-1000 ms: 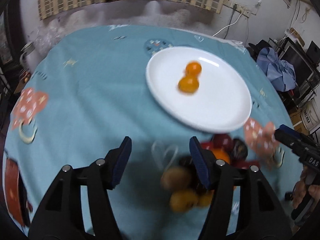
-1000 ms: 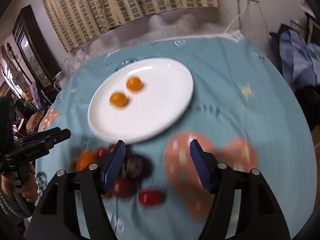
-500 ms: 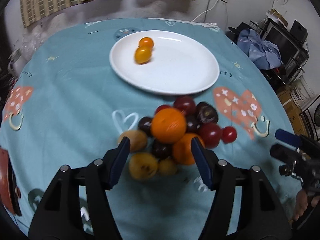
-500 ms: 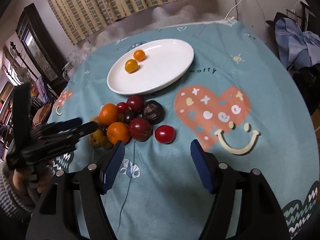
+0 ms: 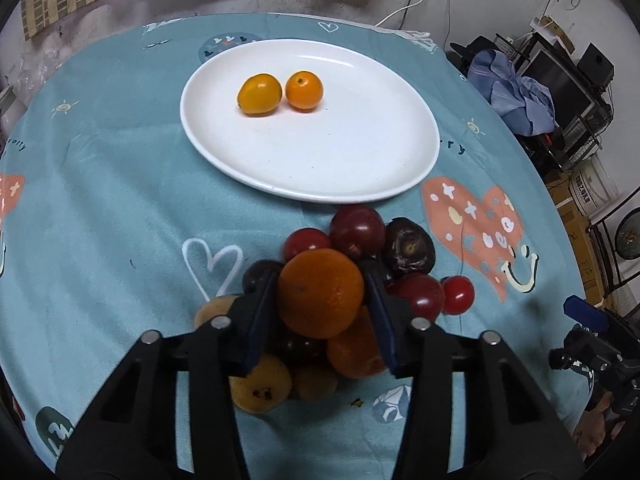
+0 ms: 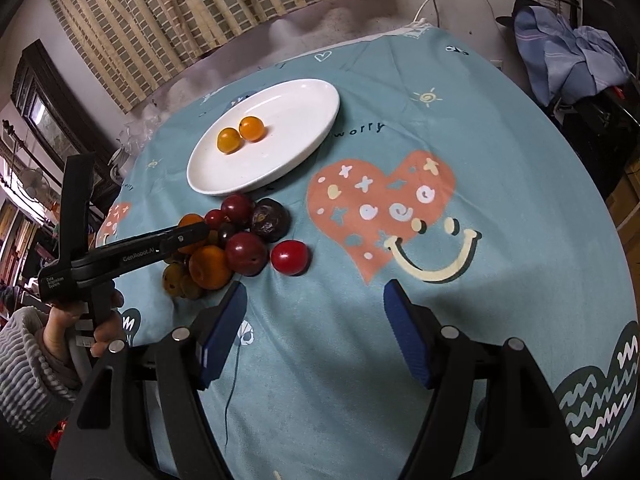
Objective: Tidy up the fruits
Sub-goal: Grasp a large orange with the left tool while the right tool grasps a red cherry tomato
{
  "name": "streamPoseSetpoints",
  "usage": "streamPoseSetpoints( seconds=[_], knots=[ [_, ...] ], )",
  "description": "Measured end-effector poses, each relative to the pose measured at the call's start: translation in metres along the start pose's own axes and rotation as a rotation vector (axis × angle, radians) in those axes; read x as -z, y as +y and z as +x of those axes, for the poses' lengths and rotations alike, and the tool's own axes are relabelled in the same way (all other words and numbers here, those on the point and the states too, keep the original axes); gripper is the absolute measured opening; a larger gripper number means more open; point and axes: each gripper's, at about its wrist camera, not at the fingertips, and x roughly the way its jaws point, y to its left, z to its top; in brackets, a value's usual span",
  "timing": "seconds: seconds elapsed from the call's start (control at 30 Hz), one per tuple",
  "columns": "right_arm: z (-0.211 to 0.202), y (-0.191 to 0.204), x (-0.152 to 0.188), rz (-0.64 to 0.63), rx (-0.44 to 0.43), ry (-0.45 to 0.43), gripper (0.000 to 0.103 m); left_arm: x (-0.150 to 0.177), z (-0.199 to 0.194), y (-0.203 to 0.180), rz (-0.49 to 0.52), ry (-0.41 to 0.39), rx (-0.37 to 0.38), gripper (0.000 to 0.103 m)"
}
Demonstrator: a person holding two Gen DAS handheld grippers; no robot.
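My left gripper (image 5: 320, 300) is shut on a large orange (image 5: 321, 294) at the top of a fruit pile: dark red plums (image 5: 357, 232), a second orange (image 5: 354, 350), yellow loquats (image 5: 260, 382) and a cherry tomato (image 5: 458, 295). A white oval plate (image 5: 340, 160) beyond the pile holds two small orange fruits (image 5: 259, 94). My right gripper (image 6: 314, 320) is open and empty, above the cloth in front of the pile (image 6: 240, 240); the left gripper (image 6: 188, 234) shows there, reaching into the pile from the left.
The round table has a teal cloth with heart prints (image 6: 384, 208). Its edge drops off to the right, where a chair with blue clothes (image 6: 576, 52) stands. A bamboo blind (image 6: 200, 4) hangs on the back wall.
My left gripper has moved forward onto the pile and closed on the top orange. My right gripper has drawn back toward me and stayed open.
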Motion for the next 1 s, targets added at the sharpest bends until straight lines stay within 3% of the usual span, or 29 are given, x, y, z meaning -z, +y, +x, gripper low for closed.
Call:
streamPoseSetpoints(
  seconds=[0.27,0.43,0.57,0.8,1.0],
  knots=[
    [0.015,0.009,-0.001,-0.054,-0.015,0.036,0.071,0.012,-0.021,0.011,-0.061,-0.045,0.014,0.043],
    [0.045,0.008,-0.01,-0.097,-0.009,0.076,0.07,0.037,-0.052,0.018,-0.053,-0.069,0.0,0.043],
    [0.07,0.015,-0.017,-0.159,-0.02,0.106,0.055,0.061,-0.066,0.028,-0.058,-0.047,-0.044,0.043],
    [0.096,0.028,-0.023,-0.217,-0.039,0.149,0.047,0.094,-0.064,0.049,-0.152,-0.004,-0.068,0.043],
    [0.101,0.024,-0.021,-0.205,-0.059,0.148,0.033,0.096,-0.062,0.046,-0.15,0.0,-0.066,0.043]
  ],
)
